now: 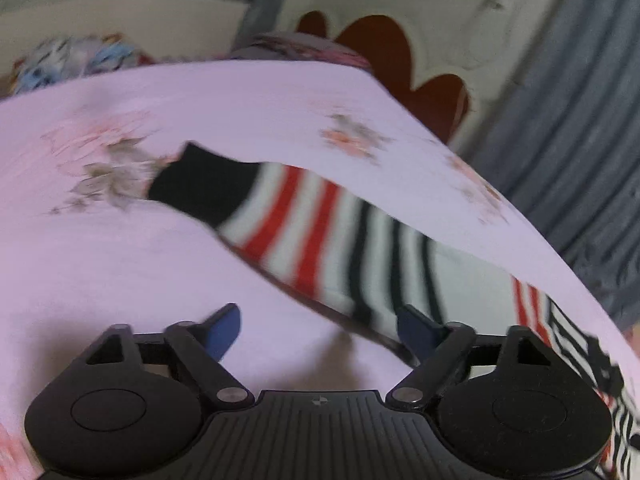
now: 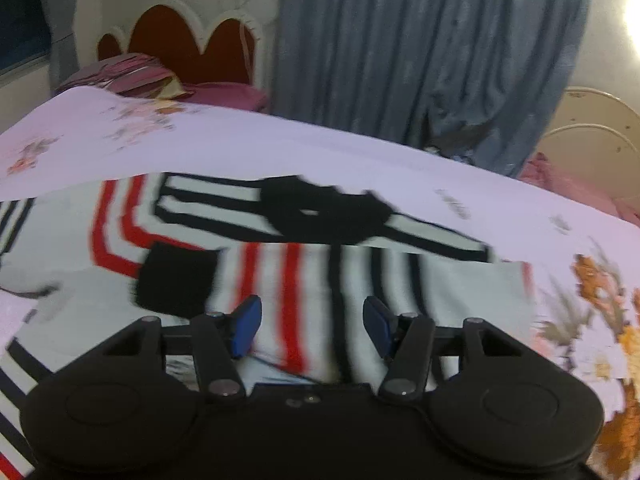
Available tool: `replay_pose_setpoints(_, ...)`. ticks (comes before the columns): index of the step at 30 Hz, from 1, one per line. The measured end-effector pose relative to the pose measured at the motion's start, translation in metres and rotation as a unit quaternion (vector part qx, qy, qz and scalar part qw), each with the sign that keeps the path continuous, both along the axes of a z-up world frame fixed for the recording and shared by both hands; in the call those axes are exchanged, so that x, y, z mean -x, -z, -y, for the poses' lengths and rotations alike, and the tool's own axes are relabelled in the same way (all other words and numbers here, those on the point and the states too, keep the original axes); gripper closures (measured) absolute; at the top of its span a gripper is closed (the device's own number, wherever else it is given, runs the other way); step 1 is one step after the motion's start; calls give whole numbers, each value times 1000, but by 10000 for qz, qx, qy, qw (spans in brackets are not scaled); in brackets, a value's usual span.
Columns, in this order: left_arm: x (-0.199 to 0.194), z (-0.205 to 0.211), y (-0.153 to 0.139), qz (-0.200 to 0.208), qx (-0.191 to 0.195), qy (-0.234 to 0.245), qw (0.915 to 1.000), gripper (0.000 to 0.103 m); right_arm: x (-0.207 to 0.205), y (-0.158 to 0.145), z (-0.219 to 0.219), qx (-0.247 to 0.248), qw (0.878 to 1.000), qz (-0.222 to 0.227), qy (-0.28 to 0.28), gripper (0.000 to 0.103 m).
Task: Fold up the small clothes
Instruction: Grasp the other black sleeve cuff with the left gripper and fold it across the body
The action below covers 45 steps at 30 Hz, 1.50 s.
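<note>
1. Lying flat on the bedsheet [image 2: 320, 148], striped sweater [image 2: 304, 276] spread across the near part of the bed, white with red and black stripes, black collar [image 2: 320, 208] on its far side.
2. Black-cuffed sleeve [image 1: 304, 232] stretches left over the sheet in left wrist view; in right view the cuff [image 2: 176, 280] is folded onto the body.
3. Left gripper [image 1: 320, 330] spread wide, holding nothing; right fingertip [image 1: 416, 326] over the sleeve edge, left fingertip over bare sheet.
4. Right gripper [image 2: 314, 326] wide apart, empty, above the sweater body.
5. Far side: red headboard [image 2: 192, 44], pillow [image 2: 132, 74], grey curtain [image 2: 420, 52]. Frames blurred.
</note>
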State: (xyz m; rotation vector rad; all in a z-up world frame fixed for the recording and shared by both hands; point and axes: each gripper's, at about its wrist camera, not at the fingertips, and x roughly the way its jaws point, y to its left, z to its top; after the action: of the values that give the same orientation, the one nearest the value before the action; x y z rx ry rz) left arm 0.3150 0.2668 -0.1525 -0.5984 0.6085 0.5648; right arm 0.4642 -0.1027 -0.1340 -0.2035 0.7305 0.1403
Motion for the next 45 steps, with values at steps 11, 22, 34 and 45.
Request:
replay_pose_setpoints(11, -30, -94, 35, 722, 893, -422, 9925, 67, -11, 13, -66, 212, 9997, -155, -30, 48)
replay_pose_setpoints(22, -125, 46, -43, 1076, -123, 1878, 9762, 99, -9, -5, -9, -125, 9979, 73, 628, 48)
replay_pose_setpoints(34, -199, 313, -57, 347, -784, 4121, 9071, 99, 8, -15, 136, -717, 9858, 237, 1499, 49)
replay_pose_setpoints(45, -185, 446, -25, 105, -1016, 5410, 8348, 41, 28, -9, 228, -1253, 9692, 181, 2112, 46)
